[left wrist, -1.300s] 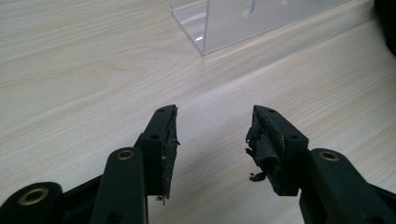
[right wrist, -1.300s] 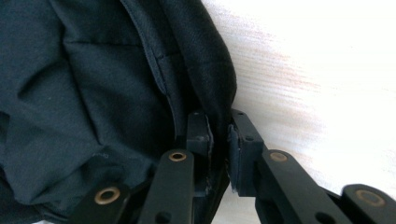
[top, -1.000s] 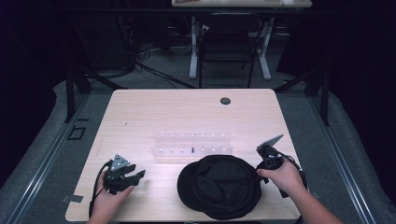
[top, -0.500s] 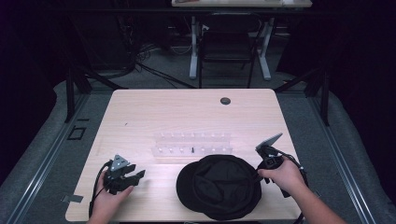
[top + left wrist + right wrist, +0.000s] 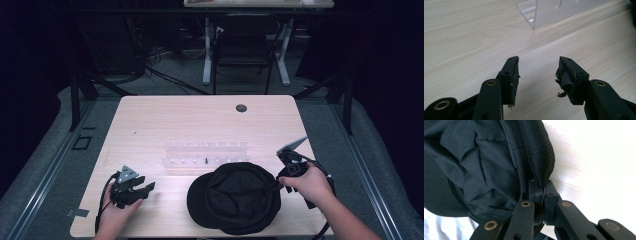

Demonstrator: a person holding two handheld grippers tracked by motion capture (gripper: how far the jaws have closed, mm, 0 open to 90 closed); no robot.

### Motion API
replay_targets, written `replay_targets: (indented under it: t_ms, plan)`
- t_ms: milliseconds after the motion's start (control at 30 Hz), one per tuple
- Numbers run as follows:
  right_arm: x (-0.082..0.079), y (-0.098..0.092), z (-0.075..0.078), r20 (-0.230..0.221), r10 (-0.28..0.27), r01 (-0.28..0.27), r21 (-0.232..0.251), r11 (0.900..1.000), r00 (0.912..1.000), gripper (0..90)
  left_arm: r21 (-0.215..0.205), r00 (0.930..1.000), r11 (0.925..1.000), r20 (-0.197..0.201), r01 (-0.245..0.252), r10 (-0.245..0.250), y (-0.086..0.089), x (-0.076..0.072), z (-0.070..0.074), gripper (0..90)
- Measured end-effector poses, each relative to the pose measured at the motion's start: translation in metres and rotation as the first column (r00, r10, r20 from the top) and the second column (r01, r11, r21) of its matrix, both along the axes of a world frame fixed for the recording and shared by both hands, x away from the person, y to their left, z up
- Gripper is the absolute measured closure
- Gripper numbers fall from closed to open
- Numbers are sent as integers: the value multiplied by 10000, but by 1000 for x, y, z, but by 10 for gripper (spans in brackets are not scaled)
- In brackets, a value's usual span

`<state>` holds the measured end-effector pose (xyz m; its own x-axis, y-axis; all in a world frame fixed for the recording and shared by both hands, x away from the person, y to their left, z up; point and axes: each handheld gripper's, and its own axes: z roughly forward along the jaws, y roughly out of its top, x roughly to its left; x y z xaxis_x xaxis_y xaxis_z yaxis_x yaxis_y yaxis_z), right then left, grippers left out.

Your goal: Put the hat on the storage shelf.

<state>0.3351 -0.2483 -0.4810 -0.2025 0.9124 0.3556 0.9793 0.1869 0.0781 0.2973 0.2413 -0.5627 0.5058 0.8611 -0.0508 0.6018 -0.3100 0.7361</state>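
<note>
A black cap lies upside down near the table's front edge, its hollow facing up. My right gripper is shut on the cap's right rim. In the right gripper view the jaws pinch the folded black fabric tight, and the rim is raised a little off the wood. My left gripper rests at the front left of the table, well clear of the cap. It is open with nothing between its fingers.
A clear plastic rack with small pegs stands just behind the cap; its corner shows ahead of the left gripper. A round black grommet sits at the far side of the light wood table. A chair stands beyond.
My right hand has risen slightly with the cap's rim in the jaws. The left gripper has stayed where it was.
</note>
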Motion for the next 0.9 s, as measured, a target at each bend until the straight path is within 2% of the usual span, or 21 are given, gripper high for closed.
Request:
replay_targets:
  t_ms: [167, 200, 267, 367, 400, 467, 500, 600, 733, 767, 900]
  plan:
    - [-2, 0, 16, 16, 128, -128, -179, 9998, 9999, 878, -9, 10000, 10000, -10, -5, 5, 0, 0, 0, 516]
    - [-3, 2, 19, 125, -45, 47, -200, 9998, 9999, 878, -15, 10000, 10000, -9, 1, -1, 0, 0, 0, 516]
    - [-3, 0, 25, -62, 224, -225, -249, 9994, 9997, 878, -12, 10000, 10000, -16, -5, 5, 0, 0, 0, 516]
    - [-5, 1, 29, -17, 187, -187, -212, 9996, 9998, 878, -14, 10000, 10000, -18, -6, 6, 0, 0, 0, 516]
    - [-6, 2, 35, 133, 6, -4, -152, 9999, 9999, 878, -9, 10000, 10000, -22, -7, 7, 0, 0, 0, 516]
    - [-6, 2, 40, 122, 41, -40, -108, 9999, 9999, 878, -30, 10000, 10000, -13, -20, 20, 0, 0, -1, 516]
    - [-6, 2, 43, 18, 251, -251, -191, 9995, 9997, 878, -33, 10000, 10000, -16, -21, 21, 0, 0, 0, 516]
    - [-8, 4, 51, 209, -67, 67, -16, 10000, 9998, 878, -20, 10000, 10000, -21, -20, 20, 0, 0, 0, 516]
    - [-9, 5, 60, 167, -61, 58, 175, 9998, 9998, 878, -14, 10000, 10000, -25, -26, 26, 0, 0, 0, 516]
    - [-10, 6, 66, 193, 16, -20, 249, 9997, 9998, 878, -45, 10000, 10000, -37, -34, 34, 0, 0, 0, 516]
    - [-11, 10, 75, 246, -29, 22, 274, 9996, 9997, 878, -37, 10000, 10000, -34, -33, 33, 0, 0, -1, 516]
